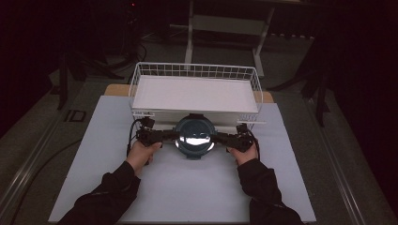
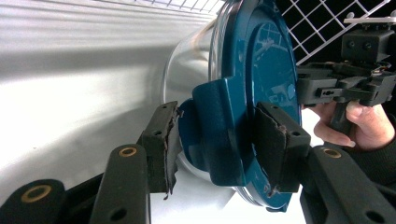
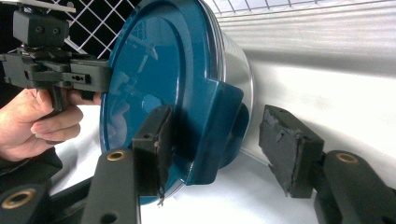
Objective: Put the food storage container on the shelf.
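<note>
A round steel container with a dark blue lid (image 1: 195,133) stands on the white mat just in front of the wire basket. My left gripper (image 1: 166,137) reaches in from its left side. In the left gripper view the left gripper (image 2: 222,135) straddles a blue lid clip (image 2: 219,130), with both pads close beside it and not pressing. My right gripper (image 1: 223,138) comes in from the right. In the right gripper view it (image 3: 219,140) is open around the opposite clip (image 3: 219,126), one pad near the lid and a clear gap at the other.
A white wire basket (image 1: 195,70) with a white tray (image 1: 195,93) inside stands right behind the container. The white mat (image 1: 187,187) covers the table. Each hand grips a gripper handle, with dark sleeves coming from the bottom edge. Dark floor and stands surround the table.
</note>
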The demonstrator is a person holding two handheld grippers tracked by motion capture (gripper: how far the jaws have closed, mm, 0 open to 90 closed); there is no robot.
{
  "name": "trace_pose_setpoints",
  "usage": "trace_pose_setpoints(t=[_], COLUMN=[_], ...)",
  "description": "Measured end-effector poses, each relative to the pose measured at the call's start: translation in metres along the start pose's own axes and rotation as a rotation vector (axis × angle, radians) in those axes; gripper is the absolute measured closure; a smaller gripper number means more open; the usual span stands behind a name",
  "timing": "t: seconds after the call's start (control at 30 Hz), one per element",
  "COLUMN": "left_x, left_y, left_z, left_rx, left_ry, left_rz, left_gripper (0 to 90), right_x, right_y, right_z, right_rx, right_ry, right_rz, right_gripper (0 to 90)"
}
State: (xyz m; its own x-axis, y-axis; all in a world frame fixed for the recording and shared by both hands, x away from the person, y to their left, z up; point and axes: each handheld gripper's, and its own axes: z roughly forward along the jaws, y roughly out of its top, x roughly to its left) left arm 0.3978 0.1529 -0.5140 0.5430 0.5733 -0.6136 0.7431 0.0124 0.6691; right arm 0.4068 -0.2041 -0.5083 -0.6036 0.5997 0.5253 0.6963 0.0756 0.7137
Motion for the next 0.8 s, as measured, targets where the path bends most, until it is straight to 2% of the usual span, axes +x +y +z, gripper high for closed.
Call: trace_pose_setpoints(t=[0.1, 0.17, 0.23, 0.47, 0.53, 0.6, 0.67, 0.7, 0.73, 0.8], left_x=[0.001, 0.002, 0.002, 0.002, 0.001, -0.001, -0.002, -0.003, -0.004, -0.008], left_y=[0.000, -0.001, -0.001, 0.000, 0.001, 0.002, 0.002, 0.002, 0.002, 0.000], left_z=[0.001, 0.002, 0.003, 0.008, 0.007, 0.007, 0.007, 0.006, 0.006, 0.005], left_rx=[-0.013, -0.023, -0.044, -0.108, -0.106, -0.106, -0.104, -0.106, -0.105, -0.118], left_ry=[0.011, 0.036, 0.046, 0.106, 0.118, 0.147, 0.155, 0.161, 0.164, 0.144], left_rz=[0.012, 0.031, 0.031, 0.049, 0.063, 0.092, 0.099, 0.105, 0.127, 0.148], left_gripper=[49.2, 43.1, 39.3, 32.4, 30.8, 30.9, 30.9, 30.8, 30.8, 23.6], right_x=[0.003, 0.004, 0.005, 0.007, 0.006, 0.007, 0.010, 0.010, 0.011, 0.014], right_y=[0.000, 0.003, 0.005, 0.009, 0.010, 0.011, 0.009, 0.008, 0.008, 0.006], right_z=[0.000, 0.000, 0.000, 0.004, 0.005, 0.005, 0.005, 0.004, 0.004, 0.004], right_rx=[-0.016, -0.025, -0.032, -0.072, -0.086, -0.084, -0.085, -0.090, -0.094, -0.090], right_ry=[-0.027, -0.049, -0.064, -0.111, -0.128, -0.140, -0.144, -0.146, -0.148, -0.154], right_rz=[-0.016, -0.037, -0.049, -0.010, -0.044, -0.045, -0.032, -0.041, -0.050, -0.055], right_gripper=[43.9, 43.9, 43.9, 43.7, 42.8, 42.1, 43.0, 42.8, 42.9, 42.9])
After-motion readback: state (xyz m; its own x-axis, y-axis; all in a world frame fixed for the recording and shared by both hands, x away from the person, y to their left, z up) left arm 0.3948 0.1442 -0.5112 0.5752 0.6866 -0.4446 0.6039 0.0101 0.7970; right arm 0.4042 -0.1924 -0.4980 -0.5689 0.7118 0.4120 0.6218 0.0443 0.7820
